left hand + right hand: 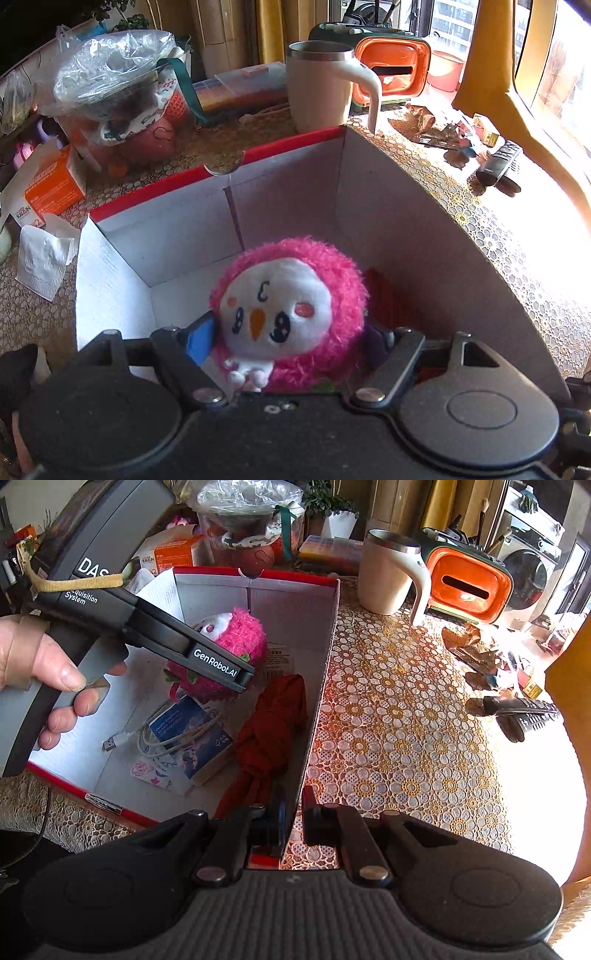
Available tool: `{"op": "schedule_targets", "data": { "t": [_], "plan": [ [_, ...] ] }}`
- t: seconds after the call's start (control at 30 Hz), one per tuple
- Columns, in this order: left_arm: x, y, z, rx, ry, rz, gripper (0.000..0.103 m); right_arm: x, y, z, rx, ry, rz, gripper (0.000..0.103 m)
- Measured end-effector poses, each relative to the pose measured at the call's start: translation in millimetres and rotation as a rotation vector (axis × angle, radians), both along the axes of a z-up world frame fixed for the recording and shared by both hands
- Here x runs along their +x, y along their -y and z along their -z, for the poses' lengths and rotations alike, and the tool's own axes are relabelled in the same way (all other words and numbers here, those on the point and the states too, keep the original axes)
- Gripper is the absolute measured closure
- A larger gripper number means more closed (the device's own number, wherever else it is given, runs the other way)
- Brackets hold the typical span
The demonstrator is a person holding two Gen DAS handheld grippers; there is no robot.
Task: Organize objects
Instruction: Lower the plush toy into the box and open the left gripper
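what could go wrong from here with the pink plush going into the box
1. The left gripper has the pink plush between its fingers above the box floor; let go here, the plush would likely land on the cable and booklet, not on bare floor.
2. The right gripper is shut on the box wall. A tug there might tilt or drag the box.
3. The mug stands close behind the box; a shoved box might knock it.

home: washing machine (pixel 524 568), curtains (pixel 476 51)
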State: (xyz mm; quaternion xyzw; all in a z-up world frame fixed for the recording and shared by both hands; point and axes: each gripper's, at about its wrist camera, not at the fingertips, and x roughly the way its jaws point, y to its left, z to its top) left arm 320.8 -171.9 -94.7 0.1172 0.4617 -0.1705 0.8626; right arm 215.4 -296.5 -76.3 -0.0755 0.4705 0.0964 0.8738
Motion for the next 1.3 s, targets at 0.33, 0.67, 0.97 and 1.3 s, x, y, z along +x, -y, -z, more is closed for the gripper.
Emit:
{"op": "schedule_targets", "data": {
  "t": [0.33,0.67,0.97,1.3],
  "plan": [
    [-1.9,-13.5,-5.6,-0.066,-0.022,-0.014,0.015,-1.0,-1.0,-0.9,-0.008,0.000,0.006,0.095],
    [-19.3,-31.5,-38.8,-0.125,0.035,-0.021,0.014,-1.1,-2.8,-0.8,-0.022,-0.003,0.011,0.095],
    [-45.9,-62.7,-88.4,-0.177,0.122,-0.018,0.014,-0.2,-3.7,-0.4,-0.031,-0.007,0.020,0.095],
    [-82.5,-117.1,-123.8,-0.219,0.184,-0.045,0.014,0.6,-5.2,0.4,-0.042,-0.011,0.026,0.095]
  ]
}}
